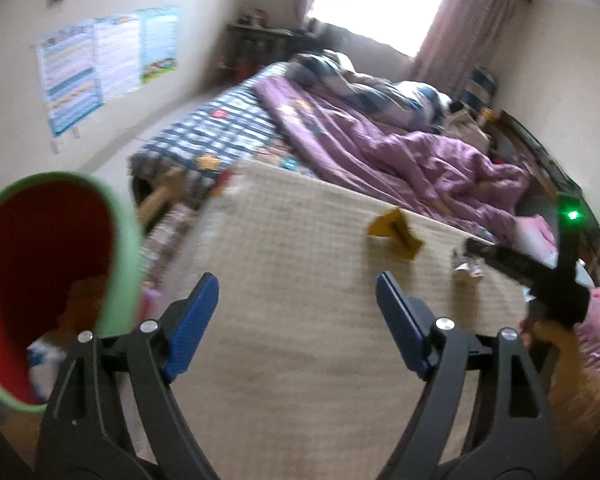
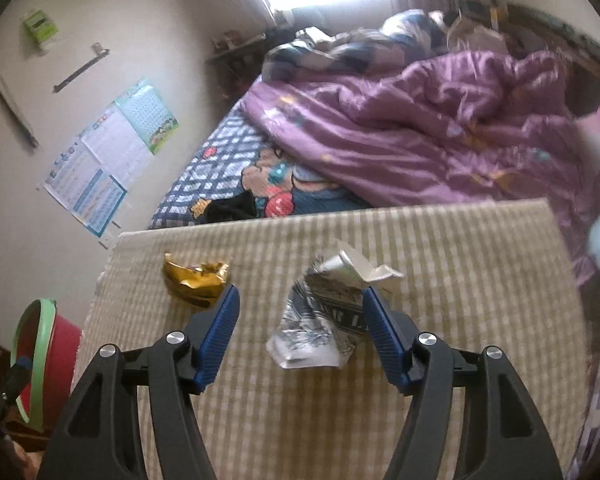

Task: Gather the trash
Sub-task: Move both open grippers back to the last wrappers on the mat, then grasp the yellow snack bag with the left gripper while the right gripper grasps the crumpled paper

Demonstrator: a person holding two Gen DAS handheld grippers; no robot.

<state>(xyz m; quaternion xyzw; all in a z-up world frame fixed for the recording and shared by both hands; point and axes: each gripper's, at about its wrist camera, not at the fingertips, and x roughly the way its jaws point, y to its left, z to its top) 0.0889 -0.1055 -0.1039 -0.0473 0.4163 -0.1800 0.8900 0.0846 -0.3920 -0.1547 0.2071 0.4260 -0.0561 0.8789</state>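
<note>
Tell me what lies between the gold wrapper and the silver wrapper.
Only bare checked mat separates the gold wrapper from the silver wrapper, as the right wrist view shows.

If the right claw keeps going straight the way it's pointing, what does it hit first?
Most likely the crumpled silver and white foil wrapper lying between the open right claw fingers on the beige checked mat. Depth is unclear, so it may reach the mat beside it.
</note>
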